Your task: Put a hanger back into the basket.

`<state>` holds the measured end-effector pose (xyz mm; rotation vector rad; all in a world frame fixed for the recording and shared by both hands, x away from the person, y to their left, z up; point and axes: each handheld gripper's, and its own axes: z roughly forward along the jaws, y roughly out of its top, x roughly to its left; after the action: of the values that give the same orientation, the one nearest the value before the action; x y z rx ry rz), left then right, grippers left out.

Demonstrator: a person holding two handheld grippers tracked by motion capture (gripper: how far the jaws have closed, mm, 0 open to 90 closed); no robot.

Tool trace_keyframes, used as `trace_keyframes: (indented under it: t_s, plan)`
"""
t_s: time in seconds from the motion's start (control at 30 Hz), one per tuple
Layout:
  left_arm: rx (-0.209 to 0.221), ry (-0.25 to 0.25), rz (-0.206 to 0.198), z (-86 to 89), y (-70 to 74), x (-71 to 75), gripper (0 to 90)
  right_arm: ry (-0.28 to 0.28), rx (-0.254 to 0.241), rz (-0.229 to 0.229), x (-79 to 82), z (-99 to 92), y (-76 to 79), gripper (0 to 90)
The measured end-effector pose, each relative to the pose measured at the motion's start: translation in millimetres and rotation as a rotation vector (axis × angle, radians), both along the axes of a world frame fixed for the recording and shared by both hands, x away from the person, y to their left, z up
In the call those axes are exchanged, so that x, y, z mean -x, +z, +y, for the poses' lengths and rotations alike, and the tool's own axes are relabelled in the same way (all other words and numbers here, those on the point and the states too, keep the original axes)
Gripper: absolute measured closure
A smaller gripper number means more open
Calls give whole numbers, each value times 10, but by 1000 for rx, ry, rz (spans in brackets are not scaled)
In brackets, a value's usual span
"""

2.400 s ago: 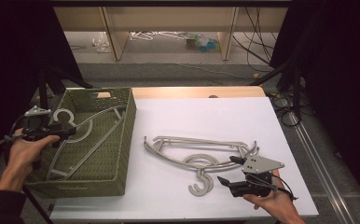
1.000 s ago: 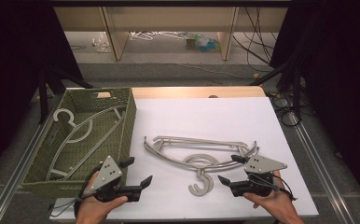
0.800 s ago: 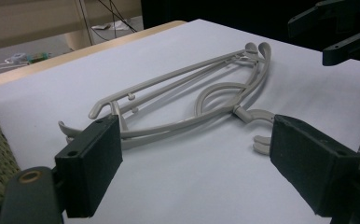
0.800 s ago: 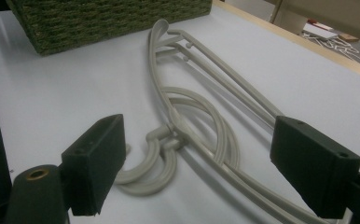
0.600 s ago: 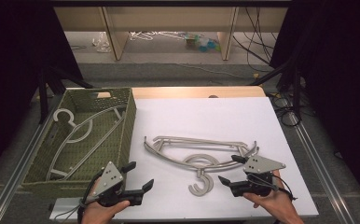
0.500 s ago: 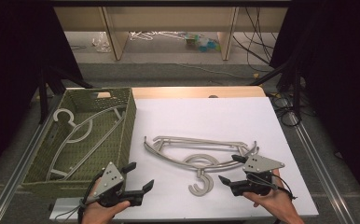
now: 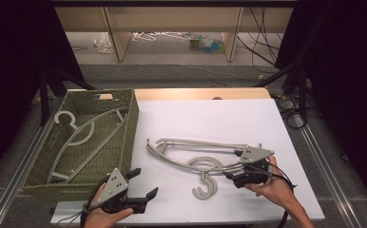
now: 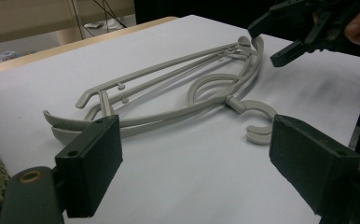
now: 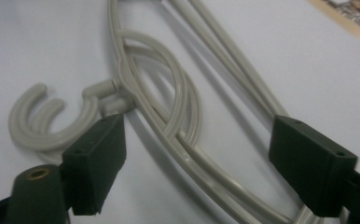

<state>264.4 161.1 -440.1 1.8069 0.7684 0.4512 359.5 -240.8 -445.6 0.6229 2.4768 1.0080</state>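
Note:
Two grey plastic hangers (image 7: pixel 196 159) lie stacked on the white table top (image 7: pixel 210 118), hooks toward the front. My right gripper (image 7: pixel 233 165) is at their right end, and its jaws have just been closing a little. In the right gripper view the hangers' arms (image 9: pixel 187 121) run between the pads of the right gripper (image 9: pixel 204 158), which do not touch them. My left gripper (image 7: pixel 145 182) hovers open near the front edge, to the hangers' left. The left gripper (image 8: pixel 201 163) looks across at the hangers (image 8: pixel 178 93) and at the right gripper (image 8: pixel 285 32). A third hanger (image 7: pixel 84 133) lies in the green basket (image 7: pixel 131 128).
The woven green basket takes up the table's left side. Black stands and cables (image 7: pixel 291 104) are along the right edge. Shelving and loose clutter (image 7: pixel 172 35) sit on the floor beyond the far edge.
The left hand has left the basket and come to the table's front edge, where it now holds still. The right gripper has slid left onto the hangers' right end.

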Motion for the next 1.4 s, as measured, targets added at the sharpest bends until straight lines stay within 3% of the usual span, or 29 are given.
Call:
trace_keyframes:
  t_s: [0.07,0.2,0.23,0.33,0.47,0.53,0.7,0.73,0.87,0.93,1.0,1.17,1.23,1.27,1.4]
  plan:
    - [-12,-14,-1,2,-7,-7,171,27,47,36,-78,38,-58,254]
    - [-6,-12,7,-9,-19,-6,172,63,97,43,-128,98,-123,318]
    - [2,-12,8,-13,-20,-5,172,84,152,43,-144,141,-161,360]
    - [2,-15,8,-12,-21,-4,174,103,184,55,-146,169,-185,401]
    - [-15,-18,8,-11,-26,-7,176,145,237,46,-165,199,-223,476]
    - [-23,-22,-3,-17,-30,-9,175,168,284,43,-158,224,-244,559]
    - [-16,-19,4,-18,-31,-9,181,193,325,-1,-143,234,-217,620]
    - [-19,-19,2,-17,-33,-8,182,209,359,-24,-131,246,-197,658]
    - [-29,-19,1,-9,-30,-9,184,245,382,-57,-112,277,-168,701]
    - [-29,-19,-1,-12,-32,-8,183,247,376,-52,-85,300,-165,707]
    - [-28,-19,1,-9,-29,-13,184,245,393,-33,-92,310,-175,704]
    - [-30,-23,-1,-13,-32,-12,182,227,376,-5,-119,297,-194,707]
    - [-26,-20,2,-21,-32,-20,183,238,365,20,-138,293,-204,707]
    - [-47,-22,-7,-30,-42,-23,183,251,386,51,-135,299,-224,746]
    - [-50,-26,-9,-40,-45,-23,185,268,394,48,-131,310,-221,753]
